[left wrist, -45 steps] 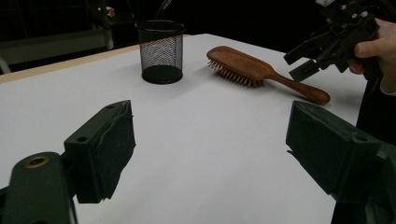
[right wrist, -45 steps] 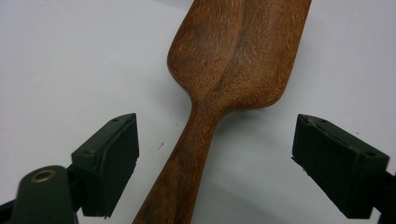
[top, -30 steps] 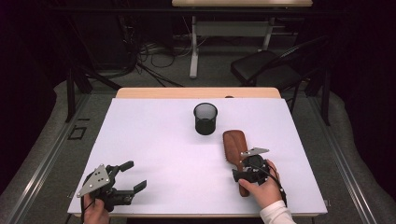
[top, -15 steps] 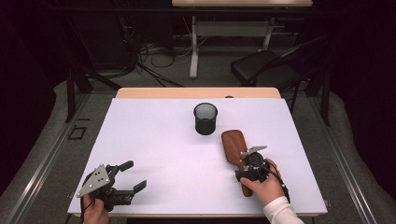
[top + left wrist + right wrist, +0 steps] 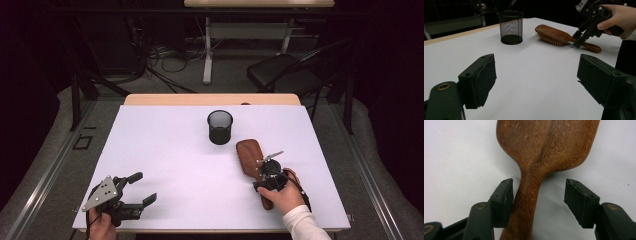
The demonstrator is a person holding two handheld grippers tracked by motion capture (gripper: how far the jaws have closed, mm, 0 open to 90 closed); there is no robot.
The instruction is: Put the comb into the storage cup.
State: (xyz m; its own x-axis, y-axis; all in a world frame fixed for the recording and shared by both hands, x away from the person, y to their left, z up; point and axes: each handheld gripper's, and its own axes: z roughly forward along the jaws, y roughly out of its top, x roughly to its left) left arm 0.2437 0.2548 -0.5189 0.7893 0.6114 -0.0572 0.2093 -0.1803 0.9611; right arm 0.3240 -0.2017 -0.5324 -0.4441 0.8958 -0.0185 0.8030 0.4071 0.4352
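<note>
A brown wooden hairbrush (image 5: 248, 153) lies bristles down on the white table (image 5: 165, 145), right of centre, with its handle toward the person. My right gripper (image 5: 264, 175) points down over that handle (image 5: 524, 205). Its jaws have just been closing with the handle between them. The left pad (image 5: 505, 195) touches the wood, while the right pad (image 5: 576, 200) stands apart from it. From the left gripper view the brush (image 5: 551, 35) and the right gripper (image 5: 578, 41) sit at the far right. My left gripper (image 5: 145, 188) rests open near the table's front left corner, nothing between its fingers (image 5: 481, 80).
A black mesh cup (image 5: 220, 127) stands upright behind the brush head, near the table's middle; it is also in the left gripper view (image 5: 510, 27). A black chair (image 5: 282, 75) and desk legs stand on the floor beyond the far edge.
The right hand and its gripper have shifted only slightly over the brush handle. The left gripper has kept still.
</note>
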